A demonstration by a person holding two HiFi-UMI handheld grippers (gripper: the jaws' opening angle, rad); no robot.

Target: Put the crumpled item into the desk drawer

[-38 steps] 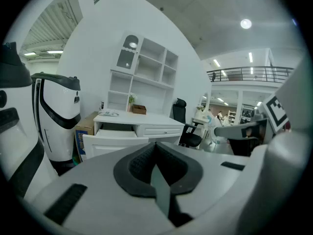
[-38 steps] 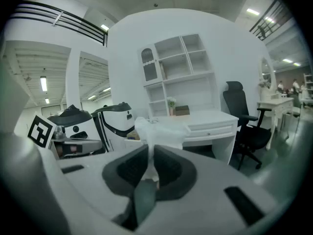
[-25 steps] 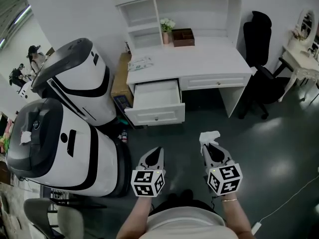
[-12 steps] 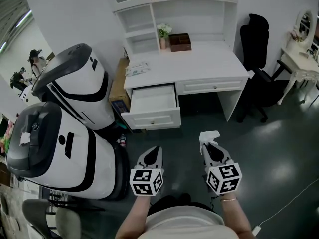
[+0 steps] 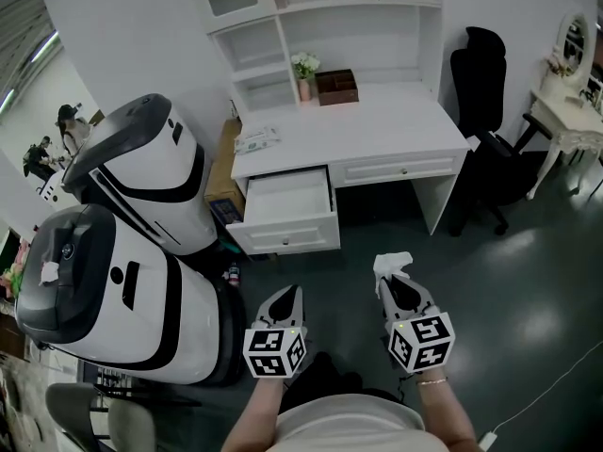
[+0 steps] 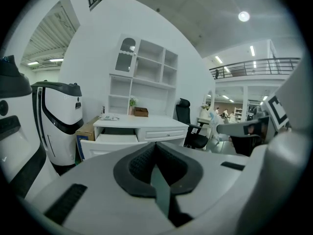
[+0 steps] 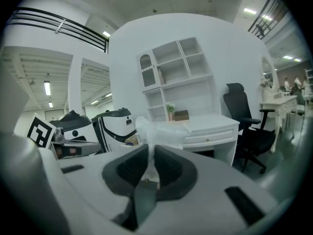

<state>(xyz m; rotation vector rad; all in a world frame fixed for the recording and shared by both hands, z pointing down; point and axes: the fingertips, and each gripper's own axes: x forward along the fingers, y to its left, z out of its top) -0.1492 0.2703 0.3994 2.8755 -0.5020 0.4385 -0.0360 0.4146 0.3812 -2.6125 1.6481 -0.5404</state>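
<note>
A white crumpled item (image 5: 391,264) (image 7: 157,129) sticks out of my right gripper (image 5: 384,277) (image 7: 148,155), whose jaws are shut on it above the dark floor. My left gripper (image 5: 294,293) (image 6: 155,153) hangs beside it at the left, jaws shut with nothing between them. Ahead stands the white desk (image 5: 377,125) (image 6: 142,122) (image 7: 210,122). Its left drawer (image 5: 287,207) (image 6: 113,139) is pulled out and shows a bare white inside. Both grippers are well short of the drawer.
Two large white-and-black machines (image 5: 141,172) (image 5: 108,299) stand at the left, close to the drawer. A black office chair (image 5: 485,92) is right of the desk. On the desk are a paper (image 5: 256,140), a plant (image 5: 304,67) and a brown box (image 5: 336,85).
The view has shifted slightly: desk and drawer sit a little nearer and further right in the head view. Both grippers keep their pose, the right one still holding the crumpled item.
</note>
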